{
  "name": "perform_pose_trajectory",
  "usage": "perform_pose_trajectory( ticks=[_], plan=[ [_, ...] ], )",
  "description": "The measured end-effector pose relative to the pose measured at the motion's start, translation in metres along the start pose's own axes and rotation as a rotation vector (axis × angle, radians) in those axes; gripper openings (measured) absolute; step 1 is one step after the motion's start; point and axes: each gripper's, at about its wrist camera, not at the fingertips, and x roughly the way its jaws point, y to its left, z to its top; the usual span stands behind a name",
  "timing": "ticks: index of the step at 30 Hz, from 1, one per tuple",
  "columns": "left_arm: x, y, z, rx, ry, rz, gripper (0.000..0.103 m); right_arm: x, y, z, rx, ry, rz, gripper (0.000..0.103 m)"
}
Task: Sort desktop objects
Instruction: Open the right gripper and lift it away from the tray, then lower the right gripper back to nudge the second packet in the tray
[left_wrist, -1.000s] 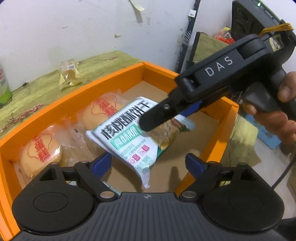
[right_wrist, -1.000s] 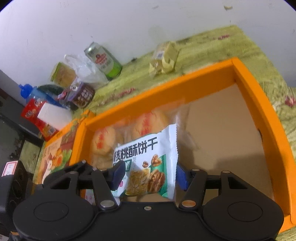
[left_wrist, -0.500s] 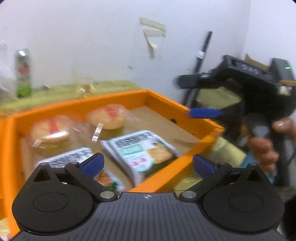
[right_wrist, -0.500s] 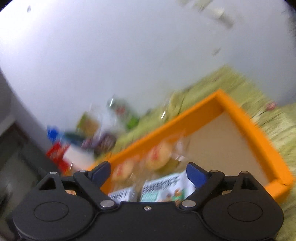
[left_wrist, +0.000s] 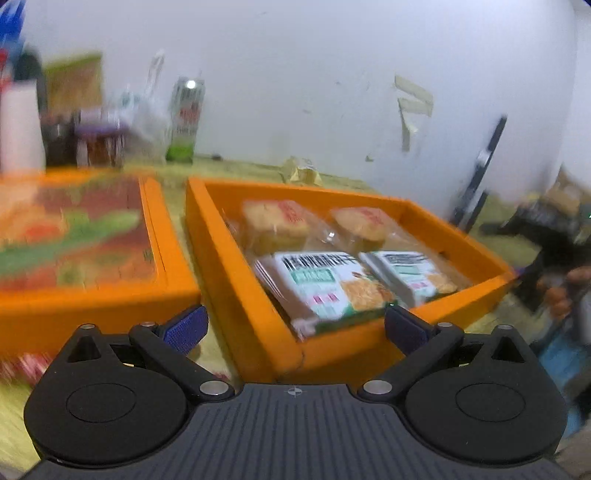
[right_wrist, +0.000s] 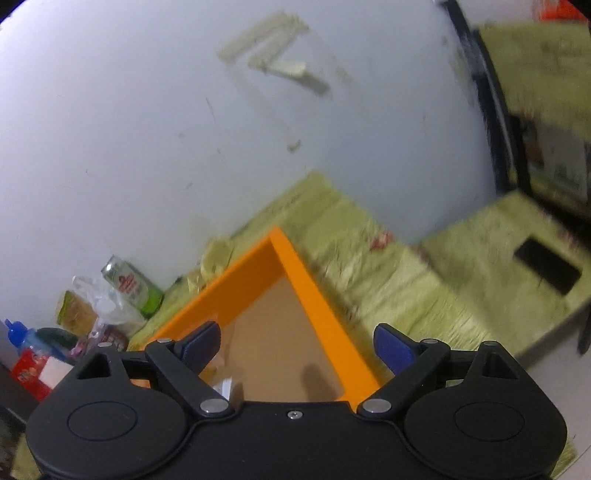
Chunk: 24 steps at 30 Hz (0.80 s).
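With both claws spread wide and empty, the left gripper (left_wrist: 293, 326) hung at the near corner of the orange box (left_wrist: 207, 236), where two biscuit packets (left_wrist: 325, 288) and two cakes (left_wrist: 277, 221) lay side by side. The right gripper (right_wrist: 295, 345) (its jaws had just been opening) needed a fresh target beyond the box, approached slowly.

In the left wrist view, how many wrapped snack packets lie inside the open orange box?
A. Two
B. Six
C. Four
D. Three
C: the orange box holds two round cakes at the back and two green-and-white biscuit packets in front.
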Motion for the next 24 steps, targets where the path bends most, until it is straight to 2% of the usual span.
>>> perform_pose_trajectory(
  ticks=[5, 17, 24],
  plan=[
    [0.004, 0.005, -0.004, -0.016, 0.006, -0.047, 0.103, -0.002, 0.011, -0.005, -0.046, 0.015, -0.032, 0.091],
    [-0.004, 0.007, -0.009, 0.003, -0.013, -0.031, 0.103, -0.022, 0.023, -0.027, -0.103, 0.045, -0.050, 0.093],
    [-0.011, 0.012, -0.010, -0.008, -0.012, -0.058, 0.103, -0.025, 0.022, -0.031, -0.132, 0.077, -0.032, 0.092]
  ],
)
